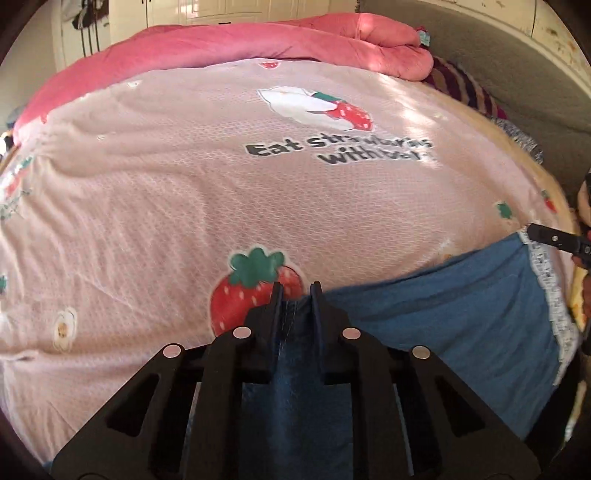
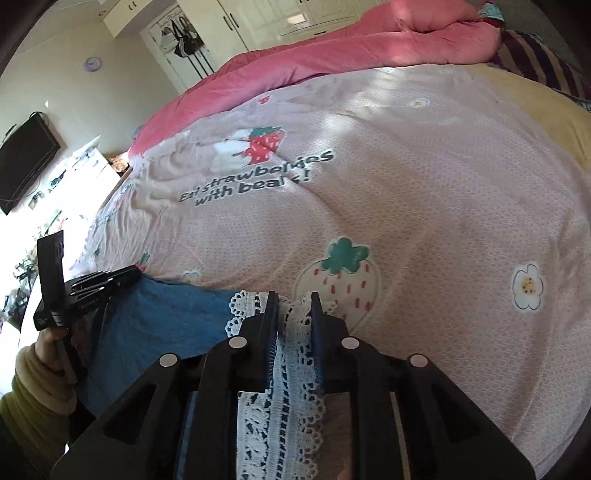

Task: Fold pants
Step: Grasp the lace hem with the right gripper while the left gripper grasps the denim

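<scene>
On quilted bedspread (image 1: 258, 206), lace-trimmed (white) denim pants (image 1: 461, 306).

Bedspread (image 1: 184, 192): pale pink, strawberry prints, fills mid-frame
Pink quilt (image 1: 221, 40): bunched along the top
Television (image 2: 26, 158): dark, left edge
Wardrobe (image 2: 295, 14): white doors, top centre
Wall clock (image 2: 92, 63): upper left

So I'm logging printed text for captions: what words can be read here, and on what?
"Eat strawberries with bears!" on the pink bedsheet; the last letters are creased, and in the left wrist view the line is blurred.
Small white marking on the left gripper: too small to read.
None on the blue pants or their lace trim.
</scene>
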`<state>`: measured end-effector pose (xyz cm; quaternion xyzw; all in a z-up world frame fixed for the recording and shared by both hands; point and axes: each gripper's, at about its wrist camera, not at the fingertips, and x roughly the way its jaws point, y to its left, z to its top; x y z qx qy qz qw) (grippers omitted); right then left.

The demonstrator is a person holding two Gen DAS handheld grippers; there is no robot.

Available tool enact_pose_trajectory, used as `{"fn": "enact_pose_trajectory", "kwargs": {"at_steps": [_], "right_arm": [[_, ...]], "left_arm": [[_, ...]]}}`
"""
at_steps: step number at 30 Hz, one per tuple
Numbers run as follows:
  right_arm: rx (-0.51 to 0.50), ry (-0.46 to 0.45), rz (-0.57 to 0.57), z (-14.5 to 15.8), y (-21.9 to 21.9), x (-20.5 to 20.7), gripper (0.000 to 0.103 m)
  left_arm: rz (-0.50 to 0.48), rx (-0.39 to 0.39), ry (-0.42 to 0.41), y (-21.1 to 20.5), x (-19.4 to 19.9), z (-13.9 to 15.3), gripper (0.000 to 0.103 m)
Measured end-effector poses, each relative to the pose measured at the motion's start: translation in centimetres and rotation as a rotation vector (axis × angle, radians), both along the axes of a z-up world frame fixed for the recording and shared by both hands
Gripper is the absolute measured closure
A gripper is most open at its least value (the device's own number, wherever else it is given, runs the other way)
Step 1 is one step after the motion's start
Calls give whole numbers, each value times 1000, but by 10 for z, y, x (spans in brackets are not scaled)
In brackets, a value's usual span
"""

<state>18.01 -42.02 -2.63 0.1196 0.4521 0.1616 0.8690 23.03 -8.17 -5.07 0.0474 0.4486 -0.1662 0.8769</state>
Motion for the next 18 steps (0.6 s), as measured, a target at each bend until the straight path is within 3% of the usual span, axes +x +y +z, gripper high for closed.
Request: {"fn": "enact_pose_trajectory", "kwargs": {"at_steps": [5,9,12,13,15,18], "right_arm": [[-57,-5,-12,-13,6,2,83],[-63,3,-31,-10,4,1,68],[-60,-55,-38,10,-2,-15,58],[-58,-68,-44,16,-3,-21,55],[-32,-93,-52,28,-7,-38,46],[-23,-121,-57,41,-6,-68,38]], "left_arm": [[6,16,-2,-2,6,-6,96],[13,2,-2,0,7,-5,96],[10,-36,-28,3,-2,6,93],[9,-51,-40,4,-7,12,90],[7,-70,-68,3,-17,24,66],[-22,-88,-107,-7,-34,41,54]]}}
